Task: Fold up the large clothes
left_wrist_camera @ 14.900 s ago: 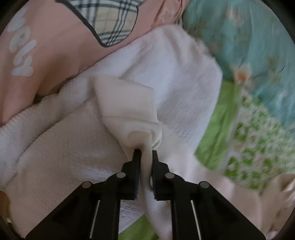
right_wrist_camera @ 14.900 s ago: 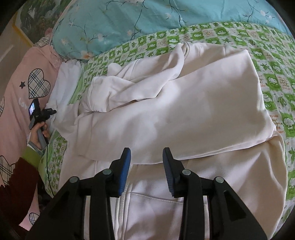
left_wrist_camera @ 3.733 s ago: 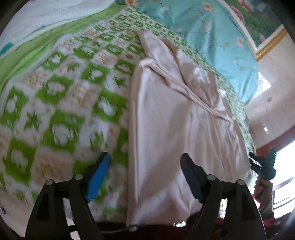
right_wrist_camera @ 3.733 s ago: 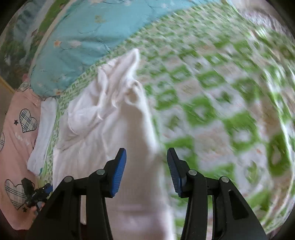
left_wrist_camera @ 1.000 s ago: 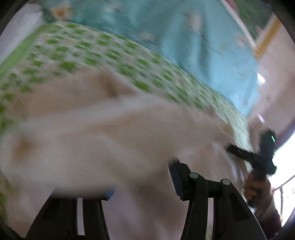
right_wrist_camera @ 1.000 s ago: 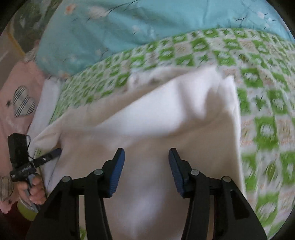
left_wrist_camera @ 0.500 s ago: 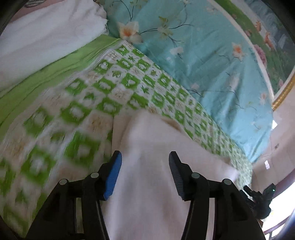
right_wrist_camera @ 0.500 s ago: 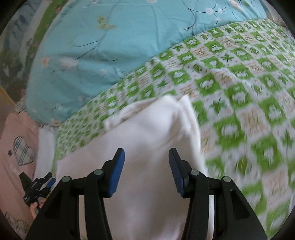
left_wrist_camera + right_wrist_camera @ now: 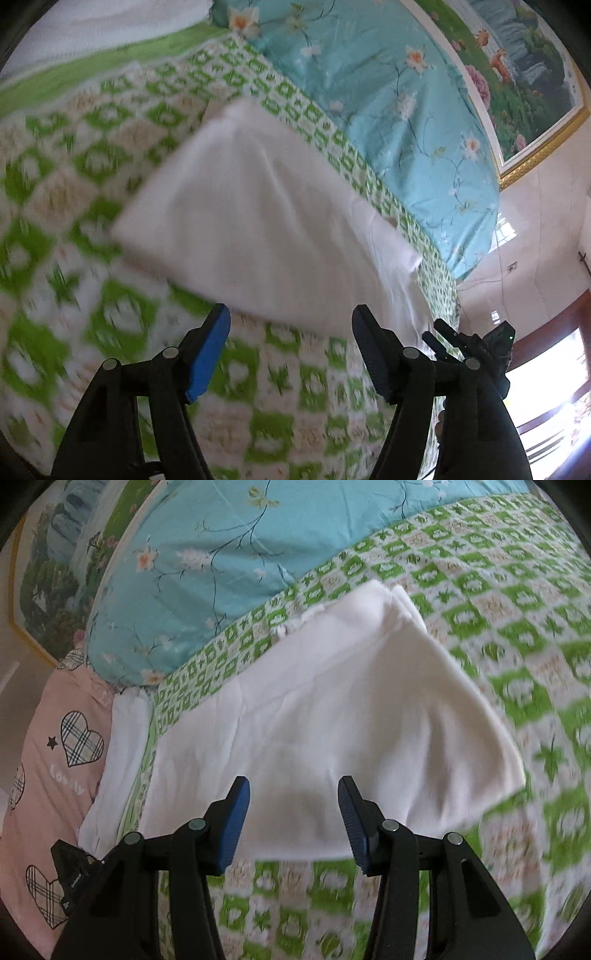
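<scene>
The folded white garment [image 9: 325,716] lies on the bed [image 9: 517,590] just ahead of both grippers, left gripper [image 9: 290,349] and right gripper [image 9: 293,821], jaws wide and empty.

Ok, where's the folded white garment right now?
The folded white garment lies on the green checkered bedspread, ahead of both open grippers, with the blue floral quilt beyond it.

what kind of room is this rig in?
Most likely a bedroom: the folded white garment lies on a green-checked bedspread, with a teal floral quilt bunched behind it and a gold-framed painting on the wall.
</scene>
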Motion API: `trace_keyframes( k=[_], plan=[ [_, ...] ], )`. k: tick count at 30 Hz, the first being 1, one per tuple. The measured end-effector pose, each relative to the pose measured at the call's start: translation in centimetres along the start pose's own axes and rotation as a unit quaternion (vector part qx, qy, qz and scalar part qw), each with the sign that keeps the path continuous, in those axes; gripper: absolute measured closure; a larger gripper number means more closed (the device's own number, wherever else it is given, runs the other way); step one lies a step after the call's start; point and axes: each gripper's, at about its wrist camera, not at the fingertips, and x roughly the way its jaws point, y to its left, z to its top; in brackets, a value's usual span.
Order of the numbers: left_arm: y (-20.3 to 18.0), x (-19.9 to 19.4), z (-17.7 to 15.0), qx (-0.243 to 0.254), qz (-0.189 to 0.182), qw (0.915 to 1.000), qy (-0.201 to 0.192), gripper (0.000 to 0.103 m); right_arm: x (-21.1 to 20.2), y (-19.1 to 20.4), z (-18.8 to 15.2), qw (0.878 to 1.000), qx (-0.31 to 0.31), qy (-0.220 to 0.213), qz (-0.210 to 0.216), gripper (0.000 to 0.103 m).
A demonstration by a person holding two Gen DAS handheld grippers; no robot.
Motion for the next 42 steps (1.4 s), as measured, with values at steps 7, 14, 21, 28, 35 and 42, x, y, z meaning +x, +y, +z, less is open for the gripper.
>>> trace_keyframes(
  k=[7, 14, 21, 28, 35, 42],
  plan=[
    [0.8, 2.2, -1.8, -0.035, 0.007, 0.9993, 0.015, 0.029, -0.3, 0.2, -2.7, 1.000, -0.001, 0.023, 0.001, 0.052],
    [2.4, 3.4, 0.9, -0.077, 0.010, 0.9964, -0.034, 0.028, -0.1, 0.5, -2.9, 1.000, -0.007, 0.028, -0.003, 0.055],
    [3.1, 4.0, 3.0, -0.091, 0.031, 0.9926, -0.074, 0.038, 5.4, 6.0, -0.5, 0.995, -0.077, 0.055, 0.025, 0.093],
    [3.9, 4.4, 4.3, -0.074, 0.033, 0.9942, -0.070, 0.092, 12.6, 11.5, 0.8, 0.982, -0.162, 0.097, 0.005, 0.102],
    [-2.6, 2.9, 5.6, 0.026, -0.001, 0.9950, -0.096, 0.095, 15.0, 10.4, -0.2, 0.976, -0.179, 0.123, -0.017, 0.103],
    [-12.9, 5.1, 5.5, 0.155, -0.051, 0.9835, -0.078, 0.096, 14.4, 7.6, 1.1, 0.982, -0.084, 0.152, 0.068, 0.103]
  ],
)
